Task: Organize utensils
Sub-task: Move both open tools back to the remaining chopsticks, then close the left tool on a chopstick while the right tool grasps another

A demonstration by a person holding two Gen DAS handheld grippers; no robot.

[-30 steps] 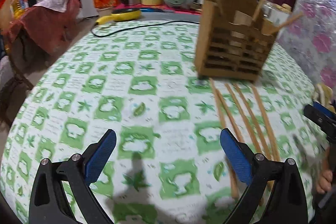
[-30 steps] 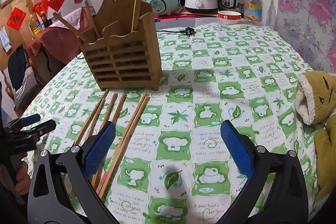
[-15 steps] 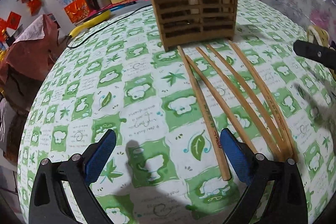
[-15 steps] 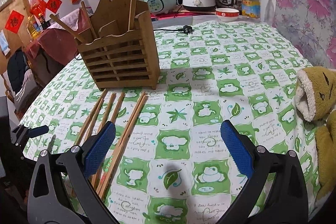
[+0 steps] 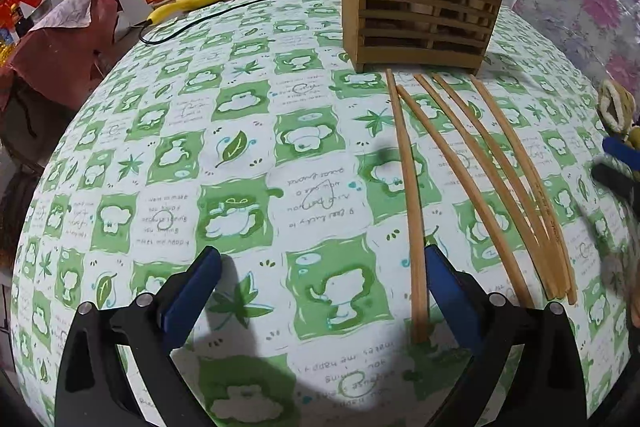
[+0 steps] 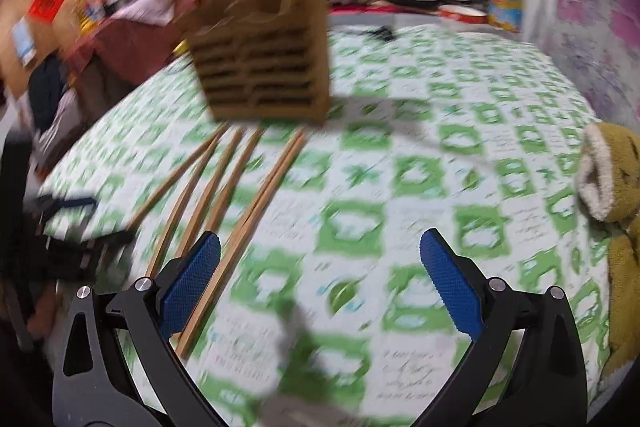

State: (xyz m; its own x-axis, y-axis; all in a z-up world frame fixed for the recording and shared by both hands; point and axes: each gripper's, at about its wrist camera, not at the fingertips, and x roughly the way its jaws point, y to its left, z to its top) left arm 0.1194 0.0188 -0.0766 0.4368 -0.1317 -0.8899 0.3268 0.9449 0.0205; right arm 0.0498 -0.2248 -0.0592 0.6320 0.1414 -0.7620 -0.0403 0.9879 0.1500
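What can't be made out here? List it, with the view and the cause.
- Right wrist view: motion blur smears the wooden holder, so its contents are unreadable.
- Left wrist view: the holder's top is cut off by the frame edge.
- Left wrist view: the right gripper shows only as a blurred sliver at the edge.

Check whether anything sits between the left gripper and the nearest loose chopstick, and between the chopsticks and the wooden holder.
Nothing visible blocks either path. The open left gripper has the leftmost wooden chopstick just inside its right finger, on bare green-and-white tablecloth. The slatted wooden utensil holder stands directly beyond the chopsticks' far tips.
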